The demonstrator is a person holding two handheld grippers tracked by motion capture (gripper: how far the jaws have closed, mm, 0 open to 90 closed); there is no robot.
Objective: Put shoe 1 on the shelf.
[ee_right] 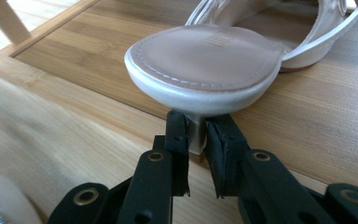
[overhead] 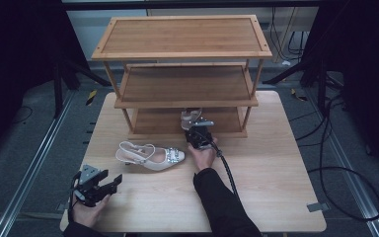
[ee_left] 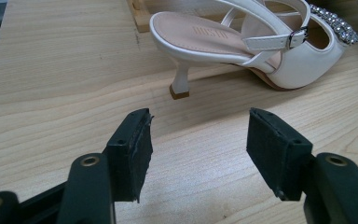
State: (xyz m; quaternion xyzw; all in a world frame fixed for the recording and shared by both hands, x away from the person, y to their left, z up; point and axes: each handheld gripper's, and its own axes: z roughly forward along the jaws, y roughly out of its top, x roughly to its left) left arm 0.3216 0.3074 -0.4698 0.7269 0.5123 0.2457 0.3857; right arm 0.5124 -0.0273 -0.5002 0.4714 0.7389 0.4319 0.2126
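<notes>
- Shoe (ee_right: 205,60) held by the right hand-held gripper (ee_right: 196,135): rests on the bottom shelf (ee_right: 307,116) of the wooden rack, at its front edge, jaws clamped on the slim heel stem.
- Judged light and stiff; the smooth leather looks slippery, and the thin heel may twist in the pads.
- Second shoe (overhead: 150,156) lies on the desk (overhead: 276,187), near its middle; strap or heel are the likely holds.
- Left hand-held gripper (ee_left: 198,149): jaws wide, nothing between, near the desk's front left corner.

Black hand-held gripper (overhead: 198,129) with brass-ringed screw holes, black cable, dark sleeve (overhead: 222,205).
</notes>
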